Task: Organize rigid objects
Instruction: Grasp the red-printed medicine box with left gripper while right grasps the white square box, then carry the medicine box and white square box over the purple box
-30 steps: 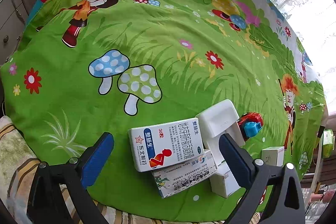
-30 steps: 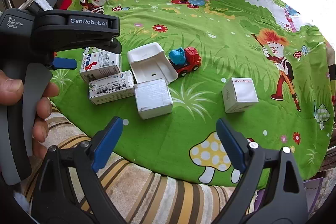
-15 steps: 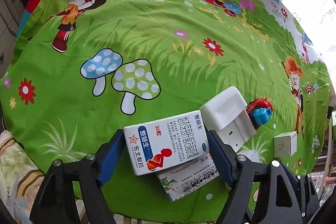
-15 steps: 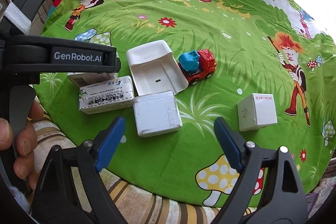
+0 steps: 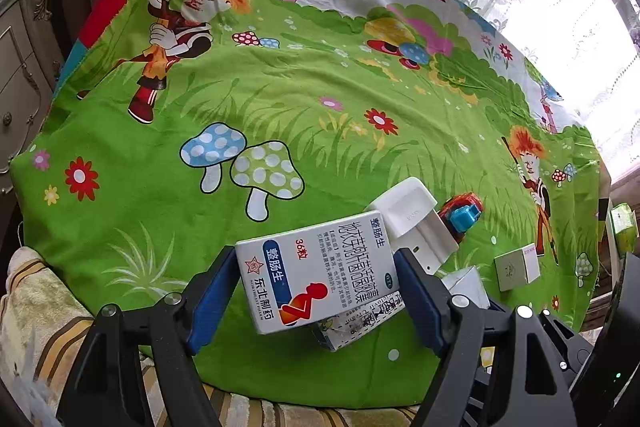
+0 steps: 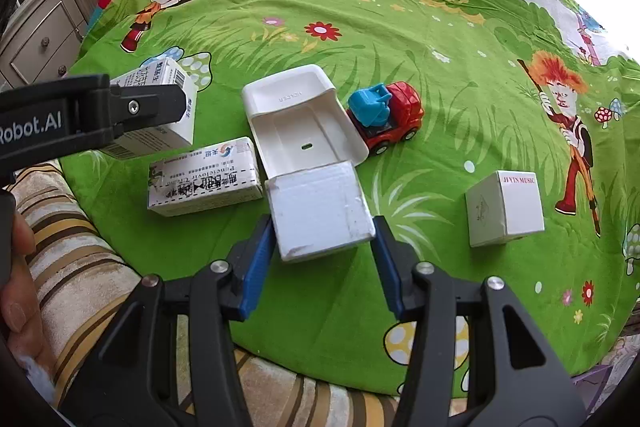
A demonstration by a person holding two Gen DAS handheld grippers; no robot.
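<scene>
My left gripper [image 5: 316, 291] is shut on a white medicine box with blue and red print [image 5: 320, 271] and holds it tilted above the green cartoon cloth; the box also shows in the right wrist view [image 6: 160, 107]. My right gripper [image 6: 320, 259] has its blue pads on both sides of a plain white box [image 6: 320, 211] that lies on the cloth. A second printed medicine box [image 6: 204, 181] lies left of it. A white plastic tray-shaped piece [image 6: 300, 123] lies behind it.
A red and blue toy truck [image 6: 386, 115] stands right of the white piece. A small white cube box [image 6: 506, 207] sits at the right. A striped cushion [image 6: 80, 267] borders the cloth's near edge. A grey cabinet [image 6: 44, 35] stands at the left.
My left gripper closed on the medicine box and lifted it off the cloth. My right gripper moved in and narrowed around the plain white box.
</scene>
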